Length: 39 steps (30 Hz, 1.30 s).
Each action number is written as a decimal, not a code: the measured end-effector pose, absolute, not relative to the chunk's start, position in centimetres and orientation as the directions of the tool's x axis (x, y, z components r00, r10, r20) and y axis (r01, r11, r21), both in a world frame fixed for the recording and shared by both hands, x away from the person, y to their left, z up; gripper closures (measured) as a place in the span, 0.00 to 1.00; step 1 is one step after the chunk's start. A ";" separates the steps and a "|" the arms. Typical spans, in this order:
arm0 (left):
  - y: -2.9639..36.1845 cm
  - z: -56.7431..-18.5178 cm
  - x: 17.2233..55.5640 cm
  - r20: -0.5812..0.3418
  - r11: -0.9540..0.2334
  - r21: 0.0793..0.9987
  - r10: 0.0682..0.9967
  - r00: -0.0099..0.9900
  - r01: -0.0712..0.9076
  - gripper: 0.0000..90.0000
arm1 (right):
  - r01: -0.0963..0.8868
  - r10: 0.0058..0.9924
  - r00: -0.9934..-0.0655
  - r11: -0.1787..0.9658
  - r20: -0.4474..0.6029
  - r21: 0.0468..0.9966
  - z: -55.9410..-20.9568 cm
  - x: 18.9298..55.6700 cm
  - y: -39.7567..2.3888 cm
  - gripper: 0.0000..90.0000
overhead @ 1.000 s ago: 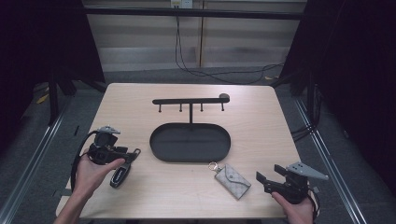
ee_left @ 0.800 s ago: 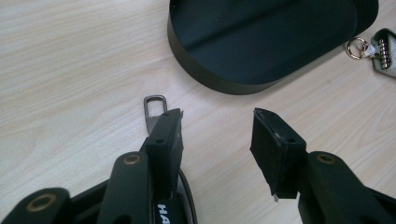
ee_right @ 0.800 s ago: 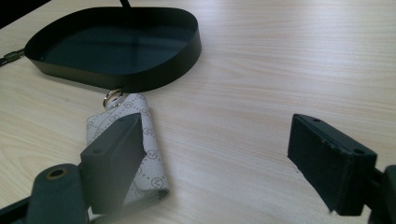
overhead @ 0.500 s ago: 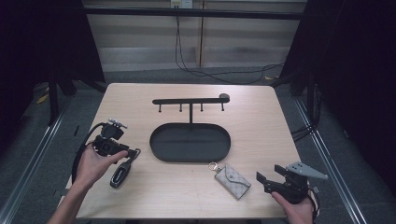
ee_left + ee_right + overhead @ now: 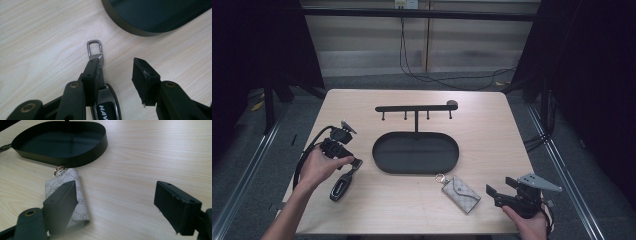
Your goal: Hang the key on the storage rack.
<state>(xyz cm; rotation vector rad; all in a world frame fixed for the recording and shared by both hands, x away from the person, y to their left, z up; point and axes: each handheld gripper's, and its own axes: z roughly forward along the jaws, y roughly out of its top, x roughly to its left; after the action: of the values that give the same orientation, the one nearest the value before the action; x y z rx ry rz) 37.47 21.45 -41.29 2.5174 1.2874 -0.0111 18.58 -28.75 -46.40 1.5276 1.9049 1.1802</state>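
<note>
Since a second ago my left gripper (image 5: pixel 343 146) has slid along the table and now sits right over the car key (image 5: pixel 343 184), while my right hand has stayed put at the near right corner. Starting at the left: the key lies flat on the wooden table (image 5: pixel 492 125) near the left edge, just beside the left end of the oval tray (image 5: pixel 416 169), its metal clip (image 5: pixel 95 48) pointing up toward the tray wall. In the left gripper view I see the jaws have just been closing and stand fairly narrow, with a gap left between them. One jaw lies over the neck of the key, just behind the clip; the other stands clear to the side over bare wood. The pads press on nothing, so no grip yet.

Middle of the table: the black tray, with its hook rack (image 5: pixel 416 108) rising behind it.

Moving right: the patterned key pouch (image 5: pixel 460 194) lies flat just off the tray's near rim, its ring (image 5: pixel 59 170) almost touching the wall. Far right, my right gripper (image 5: pixel 498 195) hovers low by the table's near corner, jaws spread wide. In the right gripper view one jaw hangs over the pouch's near end, the other well off over bare wood. Nothing held.
</note>
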 end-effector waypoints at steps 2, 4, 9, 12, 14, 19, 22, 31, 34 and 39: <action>21.5 -41.4 37.7 -0.163 -0.546 0.265 0.787 0.595 0.795 0.65 | 0.574 0.937 -0.304 0.033 0.175 0.818 -46.4 18.6 -28.7 0.20; 21.5 -41.6 38.1 -0.157 -0.550 0.246 0.790 0.593 0.798 0.66 | 0.576 0.936 -0.304 0.033 0.176 0.817 -46.4 18.6 -28.7 0.20; 21.4 -42.3 39.0 -0.162 -0.553 0.208 0.794 0.586 0.807 0.65 | 0.576 0.936 -0.307 0.038 0.174 0.816 -46.4 18.6 -28.7 0.20; 21.5 -42.7 39.6 -0.162 -0.549 0.180 0.802 0.575 0.816 0.65 | 0.577 0.935 -0.309 0.040 0.173 0.816 -46.4 18.6 -28.7 0.20; 21.5 -43.0 39.9 -0.174 -0.546 0.168 0.803 0.570 0.821 0.65 | 0.576 0.935 -0.309 0.040 0.172 0.816 -46.4 18.6 -28.7 0.20; 21.6 -43.5 40.4 -0.167 -0.554 0.140 0.804 0.571 0.820 0.65 | 0.577 0.935 -0.309 0.042 0.171 0.816 -46.5 18.6 -28.7 0.20; 21.4 -43.8 40.4 -0.144 -0.564 0.130 0.803 0.579 0.815 0.65 | 0.580 0.936 -0.310 0.048 0.166 0.813 -46.5 18.6 -28.6 0.20; 20.9 -44.8 40.9 -0.132 -0.572 0.097 0.804 0.580 0.814 0.66 | 0.581 0.936 -0.312 0.054 0.161 0.812 -46.5 18.7 -28.6 0.20; 20.7 -45.0 41.0 -0.125 -0.568 0.090 0.808 0.575 0.818 0.64 | 0.586 0.937 -0.309 0.055 0.161 0.808 -46.6 18.7 -28.6 0.20; 20.5 -45.4 41.1 -0.120 -0.568 0.077 0.811 0.573 0.820 0.64 | 0.587 0.938 -0.311 0.062 0.154 0.807 -46.6 18.7 -28.5 0.20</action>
<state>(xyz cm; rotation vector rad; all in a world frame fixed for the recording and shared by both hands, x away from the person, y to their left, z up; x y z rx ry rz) 41.06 20.46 -45.36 2.6747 1.3930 -0.1076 18.75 -28.52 -46.60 1.5186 1.9351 1.1434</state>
